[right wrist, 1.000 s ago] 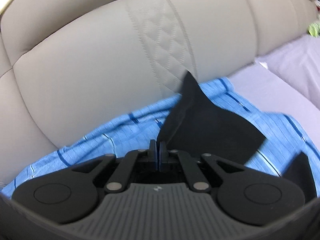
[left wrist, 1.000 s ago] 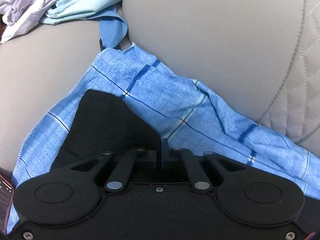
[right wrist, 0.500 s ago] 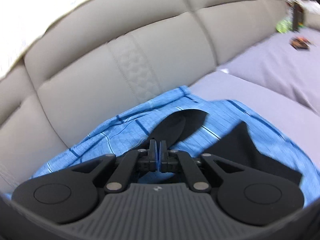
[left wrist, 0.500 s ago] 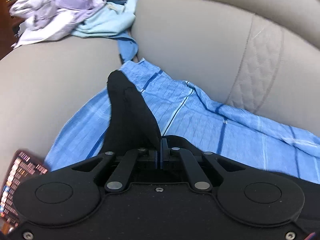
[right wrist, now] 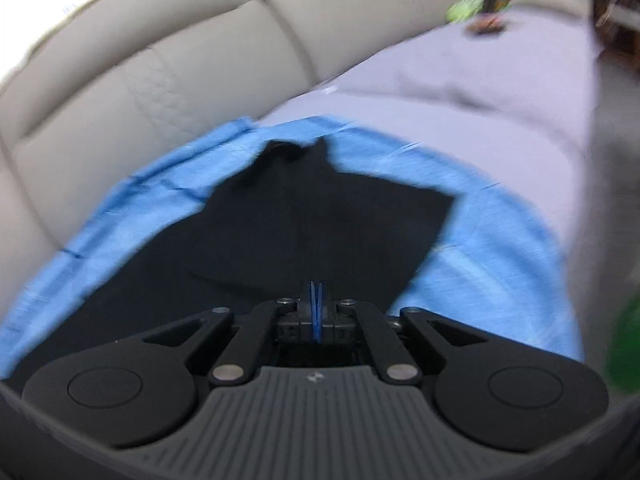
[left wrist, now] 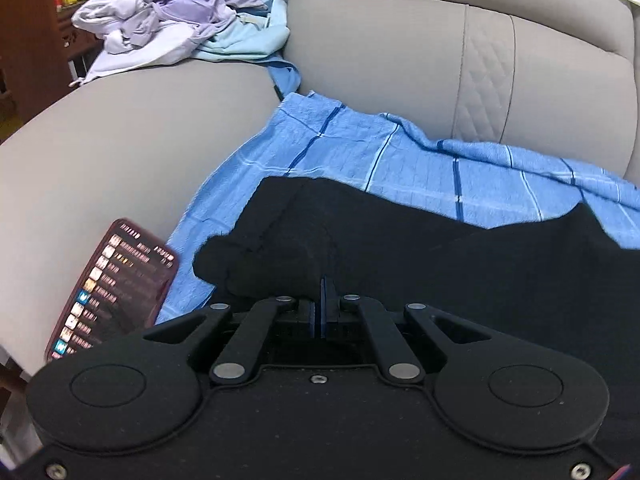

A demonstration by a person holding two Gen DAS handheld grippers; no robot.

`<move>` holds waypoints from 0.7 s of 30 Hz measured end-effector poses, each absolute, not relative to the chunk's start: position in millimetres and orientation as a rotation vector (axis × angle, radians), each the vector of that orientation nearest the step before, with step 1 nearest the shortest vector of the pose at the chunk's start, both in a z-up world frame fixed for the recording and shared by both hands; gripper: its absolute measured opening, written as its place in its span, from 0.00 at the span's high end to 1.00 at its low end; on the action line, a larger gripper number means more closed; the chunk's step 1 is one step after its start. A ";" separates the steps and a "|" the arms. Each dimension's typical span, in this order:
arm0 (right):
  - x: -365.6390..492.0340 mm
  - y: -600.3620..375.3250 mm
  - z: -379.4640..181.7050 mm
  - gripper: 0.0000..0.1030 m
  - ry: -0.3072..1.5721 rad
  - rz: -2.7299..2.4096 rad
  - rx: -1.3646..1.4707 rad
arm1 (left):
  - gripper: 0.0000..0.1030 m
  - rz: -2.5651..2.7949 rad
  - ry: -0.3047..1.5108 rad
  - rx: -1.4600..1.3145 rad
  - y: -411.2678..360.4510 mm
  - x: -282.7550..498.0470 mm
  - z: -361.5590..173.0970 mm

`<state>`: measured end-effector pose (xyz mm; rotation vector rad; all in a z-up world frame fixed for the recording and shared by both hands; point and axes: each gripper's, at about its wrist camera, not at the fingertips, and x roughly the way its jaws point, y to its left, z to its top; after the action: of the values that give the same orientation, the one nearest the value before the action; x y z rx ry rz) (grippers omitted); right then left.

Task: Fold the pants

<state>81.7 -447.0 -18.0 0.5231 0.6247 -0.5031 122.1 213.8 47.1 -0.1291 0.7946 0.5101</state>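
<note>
The black pants (left wrist: pixel 420 256) lie spread over a blue striped cloth (left wrist: pixel 360 152) on the sofa seat. My left gripper (left wrist: pixel 323 292) is shut on the near edge of the pants, which bunch up just left of its tips. In the right wrist view the pants (right wrist: pixel 320 216) stretch away as a dark sheet over the blue cloth (right wrist: pixel 480 264). My right gripper (right wrist: pixel 316 296) is shut on their near edge. The view is blurred by motion.
A phone (left wrist: pixel 108 288) with a lit screen lies at the seat's left edge. A heap of lilac and pale blue clothes (left wrist: pixel 180 28) sits on the sofa's arm. The grey sofa back (left wrist: pixel 440 64) rises behind. A lilac sheet (right wrist: pixel 460 92) covers the seat to the right.
Both grippers have pulled back and up with the pants. The pants, bunched and lifted before, now lie spread wide over the blue cloth. The right view has swung to the right.
</note>
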 end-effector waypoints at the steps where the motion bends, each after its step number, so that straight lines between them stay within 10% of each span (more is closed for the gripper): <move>1: 76.5 -448.1 -18.2 0.98 0.624 -0.531 0.502 | 0.97 0.506 0.801 -0.116 212.3 117.7 43.3; 5: 67.8 -445.9 -15.8 0.93 0.581 -0.459 0.475 | 0.97 0.509 0.852 -0.099 208.1 114.7 24.8; 7: 75.7 -433.6 -13.4 0.75 0.553 -0.416 0.405 | 0.97 0.520 0.861 -0.095 207.5 114.8 18.2; 9: 91.0 -415.1 -14.4 0.36 0.543 -0.379 0.283 | 0.97 0.525 0.862 -0.091 208.7 114.8 15.6; 15: 149.4 -383.1 -35.2 0.11 0.593 -0.292 0.125 | 0.96 0.527 0.878 -0.089 213.5 117.1 16.0; 19: 170.2 -398.1 -49.9 0.16 0.615 -0.373 0.162 | 0.96 0.525 0.884 -0.065 211.3 117.7 14.1; 20: 167.7 -406.4 -48.7 0.42 0.611 -0.394 0.218 | 0.96 0.523 0.884 -0.063 210.7 117.3 13.3; 21: 163.5 -413.4 -46.1 0.93 0.604 -0.467 0.239 | 0.96 0.524 0.885 -0.062 210.2 117.0 12.4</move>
<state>163.5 -413.4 -46.1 0.2393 0.6041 -0.4668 117.0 210.2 12.4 -0.0618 0.8848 0.5235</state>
